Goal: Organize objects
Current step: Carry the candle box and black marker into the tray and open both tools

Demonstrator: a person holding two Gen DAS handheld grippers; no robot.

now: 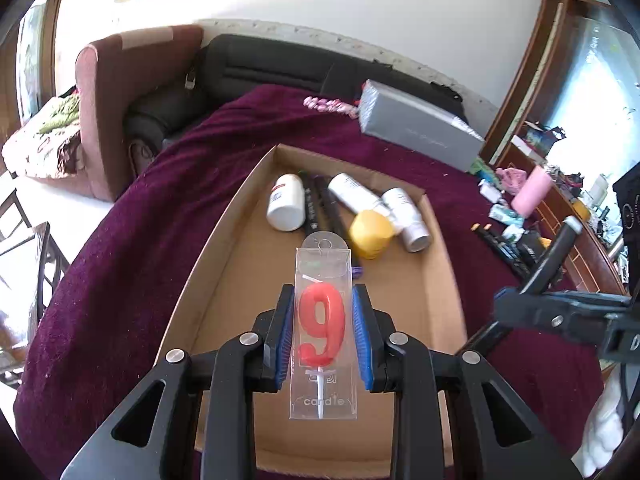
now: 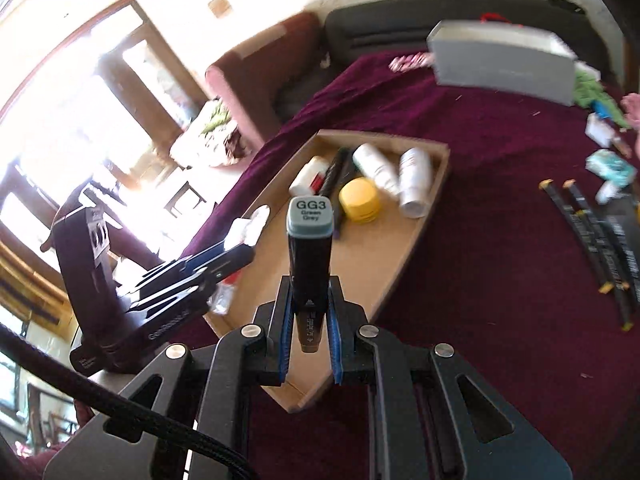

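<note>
A: Left gripper (image 1: pixel 323 334) is clenched on the number-nine candle pack (image 1: pixel 323 332), pads on its two long edges, over the near half of the cardboard tray (image 1: pixel 444 280).

B: Handling?

A: Looks light; clear sleeve likely slick and bendy, the wax nine probably brittle. Holding the edges beside the digit seems sound.

B: Right side?

A: Right gripper (image 2: pixel 310 312) is clamped on a black marker (image 2: pixel 310 256), cap marked "GG3 Green Grey", gripped low on the barrel, above the tray's near corner. Stiff, light, smooth; may roll once set down by the white bottles (image 2: pixel 416 184) and yellow lid (image 2: pixel 359 201).
</note>
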